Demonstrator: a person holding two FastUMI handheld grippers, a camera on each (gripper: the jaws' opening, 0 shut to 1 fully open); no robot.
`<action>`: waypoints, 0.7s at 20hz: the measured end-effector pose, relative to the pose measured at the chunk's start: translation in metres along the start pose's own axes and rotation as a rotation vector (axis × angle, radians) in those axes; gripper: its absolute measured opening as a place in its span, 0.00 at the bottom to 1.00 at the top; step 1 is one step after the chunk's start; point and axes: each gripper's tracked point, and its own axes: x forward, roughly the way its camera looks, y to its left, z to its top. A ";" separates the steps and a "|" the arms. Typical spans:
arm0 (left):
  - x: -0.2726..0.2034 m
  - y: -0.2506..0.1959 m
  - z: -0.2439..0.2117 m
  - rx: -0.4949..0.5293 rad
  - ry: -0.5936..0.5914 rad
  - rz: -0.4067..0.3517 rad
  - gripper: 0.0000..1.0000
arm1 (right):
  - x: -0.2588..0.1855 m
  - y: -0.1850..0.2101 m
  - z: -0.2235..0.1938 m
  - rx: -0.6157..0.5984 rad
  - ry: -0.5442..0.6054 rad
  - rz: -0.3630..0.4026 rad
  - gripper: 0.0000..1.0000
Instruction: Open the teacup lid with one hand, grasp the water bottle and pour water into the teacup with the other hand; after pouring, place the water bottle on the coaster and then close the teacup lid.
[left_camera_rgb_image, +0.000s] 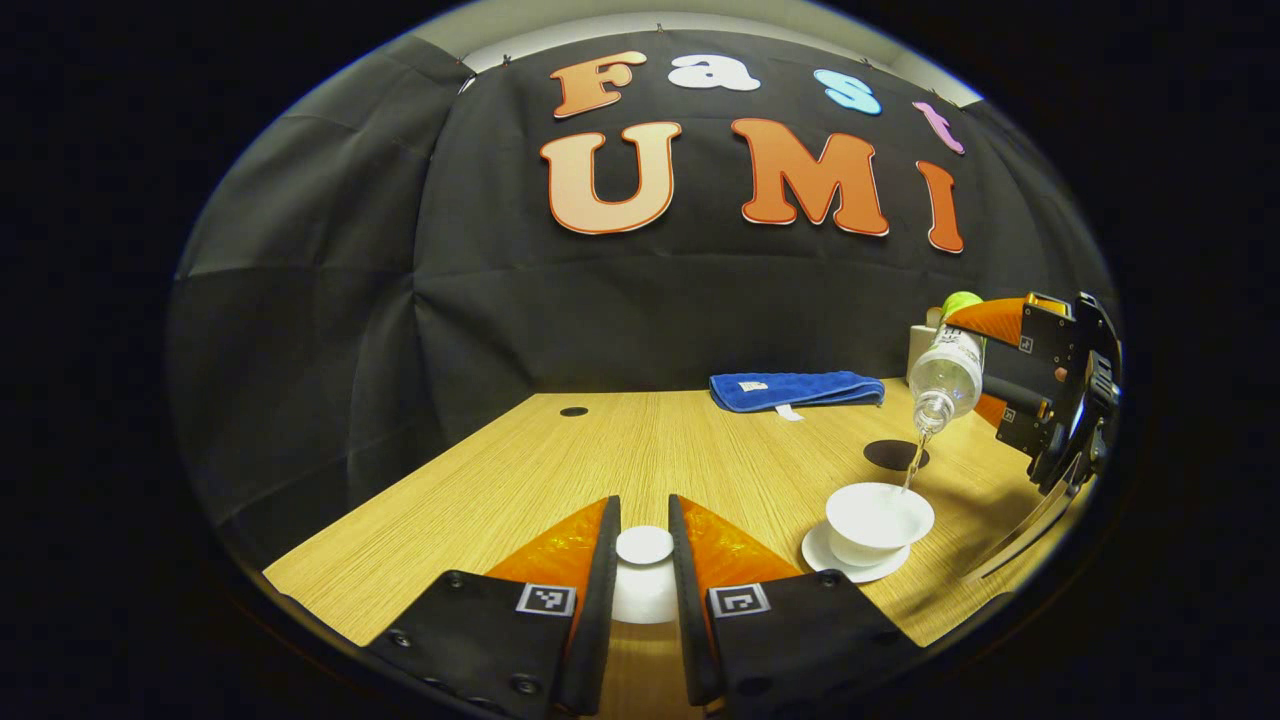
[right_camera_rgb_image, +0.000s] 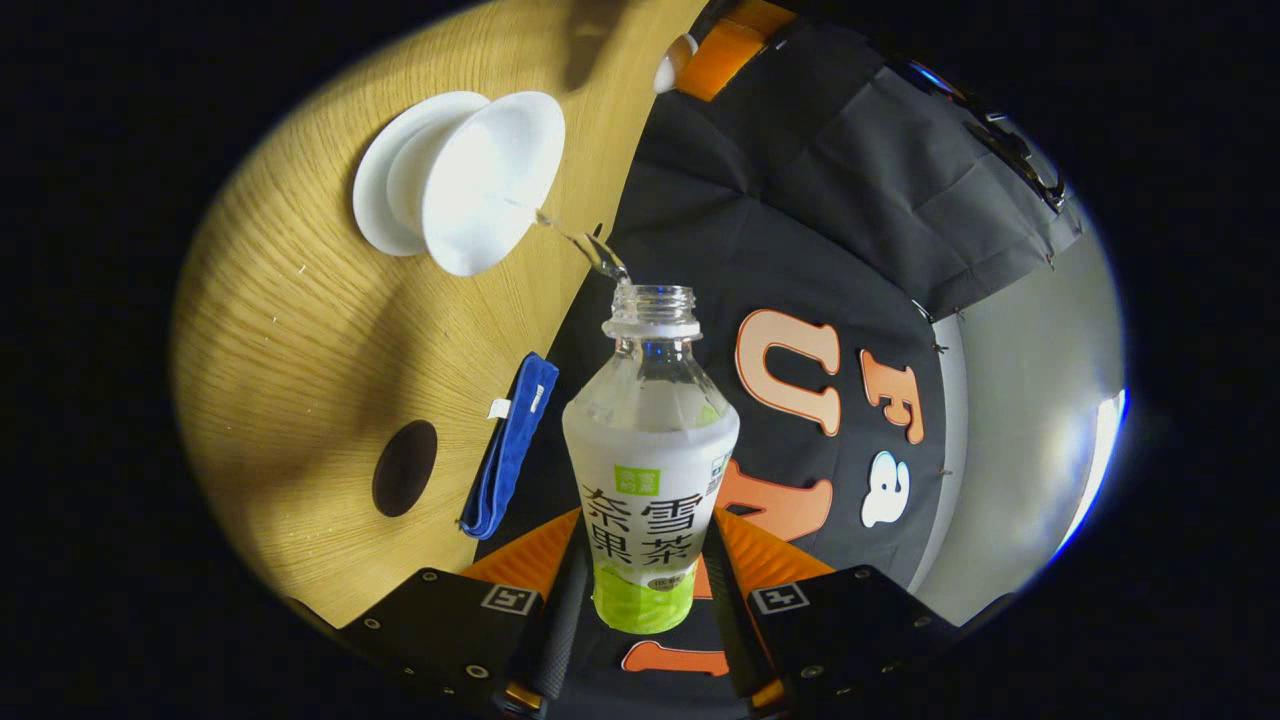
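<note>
My right gripper (right_camera_rgb_image: 650, 530) is shut on the clear water bottle (right_camera_rgb_image: 650, 470), which has a white-and-green label and no cap. The bottle is tipped, and a thin stream of water runs from its mouth into the white teacup (right_camera_rgb_image: 490, 180) on its saucer (right_camera_rgb_image: 372, 205). In the left gripper view the tilted bottle (left_camera_rgb_image: 948, 372) hangs above the cup (left_camera_rgb_image: 878, 515) at the right. My left gripper (left_camera_rgb_image: 644, 520) is shut on the white teacup lid (left_camera_rgb_image: 644, 548), low over the table to the left of the cup. A dark round coaster (left_camera_rgb_image: 895, 455) lies just behind the cup.
A folded blue towel (left_camera_rgb_image: 795, 388) lies at the back edge of the wooden table (left_camera_rgb_image: 480, 500). A small dark hole (left_camera_rgb_image: 574, 411) sits in the tabletop at the back left. The black cloth wall closes the far side.
</note>
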 end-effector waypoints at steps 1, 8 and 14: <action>-0.002 0.000 0.000 -0.001 -0.002 -0.001 0.34 | 0.000 0.000 0.001 -0.004 -0.006 0.004 0.63; -0.003 0.002 0.001 0.000 -0.004 0.001 0.34 | 0.004 -0.009 0.007 -0.062 -0.047 -0.038 0.63; -0.006 0.005 0.000 -0.004 -0.002 0.006 0.35 | 0.006 -0.022 0.008 -0.110 -0.067 -0.095 0.63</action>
